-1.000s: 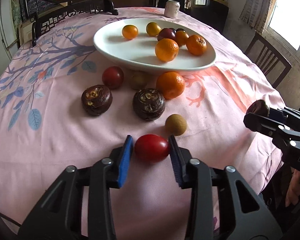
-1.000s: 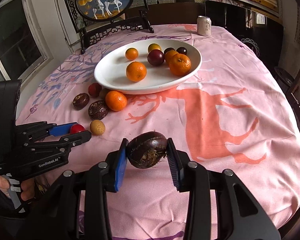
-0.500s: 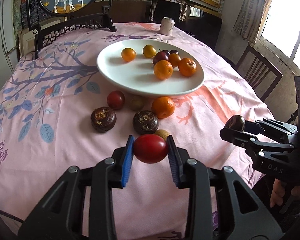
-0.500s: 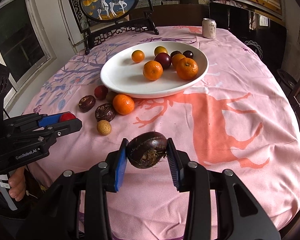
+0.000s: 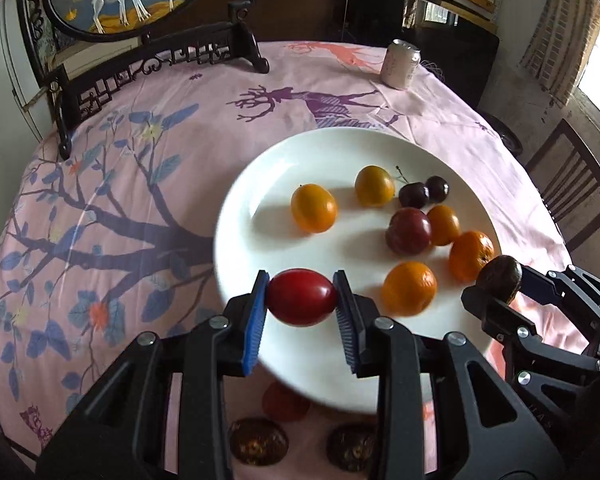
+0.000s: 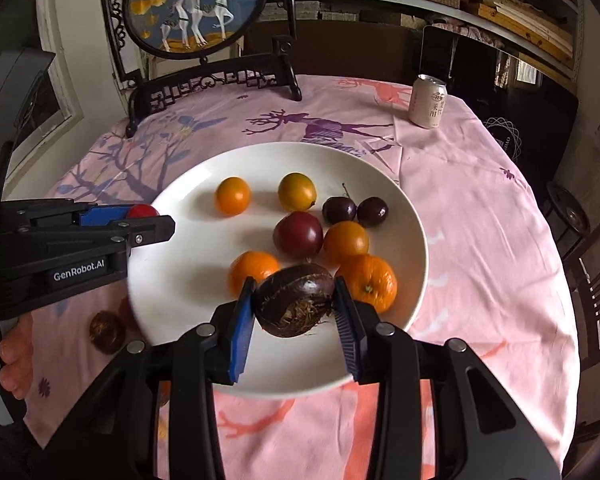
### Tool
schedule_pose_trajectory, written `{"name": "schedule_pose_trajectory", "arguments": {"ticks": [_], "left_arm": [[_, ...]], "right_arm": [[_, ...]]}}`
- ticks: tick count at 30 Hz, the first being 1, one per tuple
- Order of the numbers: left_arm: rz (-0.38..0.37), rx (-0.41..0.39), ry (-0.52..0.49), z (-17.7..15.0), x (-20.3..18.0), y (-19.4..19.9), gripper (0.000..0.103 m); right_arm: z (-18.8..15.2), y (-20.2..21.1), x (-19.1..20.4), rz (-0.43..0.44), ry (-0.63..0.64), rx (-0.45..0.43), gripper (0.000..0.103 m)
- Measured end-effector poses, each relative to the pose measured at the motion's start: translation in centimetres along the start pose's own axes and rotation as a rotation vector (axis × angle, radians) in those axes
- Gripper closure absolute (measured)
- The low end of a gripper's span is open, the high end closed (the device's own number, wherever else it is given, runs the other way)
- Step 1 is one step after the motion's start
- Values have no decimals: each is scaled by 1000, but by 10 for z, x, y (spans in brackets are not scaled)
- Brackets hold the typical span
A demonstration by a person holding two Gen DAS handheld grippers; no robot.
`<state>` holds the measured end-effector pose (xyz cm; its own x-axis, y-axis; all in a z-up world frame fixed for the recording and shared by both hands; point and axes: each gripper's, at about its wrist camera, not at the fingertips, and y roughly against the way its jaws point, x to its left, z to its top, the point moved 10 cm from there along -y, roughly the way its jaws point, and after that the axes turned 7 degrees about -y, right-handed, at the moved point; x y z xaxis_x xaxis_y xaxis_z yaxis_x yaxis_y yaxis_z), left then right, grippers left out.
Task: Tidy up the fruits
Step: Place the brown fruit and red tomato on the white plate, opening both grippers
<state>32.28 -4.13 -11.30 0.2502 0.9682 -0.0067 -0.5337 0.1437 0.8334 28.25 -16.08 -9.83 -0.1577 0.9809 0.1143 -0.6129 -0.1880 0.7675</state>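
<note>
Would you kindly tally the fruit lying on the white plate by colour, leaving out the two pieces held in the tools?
Orange to yellow-orange fruit: 5
Dark red plum: 1
Dark cherries: 2
Total on the plate: 8

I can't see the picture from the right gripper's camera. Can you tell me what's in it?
The right gripper holds a dark purple fruit above a white plate of oranges and plums. At the left, the left gripper holds a red fruit at the plate's edge. A drink can stands far back on the pink tablecloth.
</note>
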Motion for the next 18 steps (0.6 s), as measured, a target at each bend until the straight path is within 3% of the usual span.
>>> {"name": "schedule_pose_trajectory", "arguments": {"ticks": [6,7,8,9,14,18], "left_arm": [[-2,39,26,11,2,-28,70],[-4,42,29,11,2,-29,66],[-10,44,37,12,3,-30,61],[-14,42,47,13,4,-29,47],[-14,-39,67,13,13,10,39],[38,-153,63,-11,24,63,18]], "right_arm": [[16,-22,-14,-13,-21,12,64],[18,-23,-15,-11,-21,9,61],[20,-23,-15,-11,-24,3,46],[22,-22,-18,-21,-32,-11,43],[25,3,-21,-35,-41,-51,43],[4,41,-11,2,-30,-74,40]]}}
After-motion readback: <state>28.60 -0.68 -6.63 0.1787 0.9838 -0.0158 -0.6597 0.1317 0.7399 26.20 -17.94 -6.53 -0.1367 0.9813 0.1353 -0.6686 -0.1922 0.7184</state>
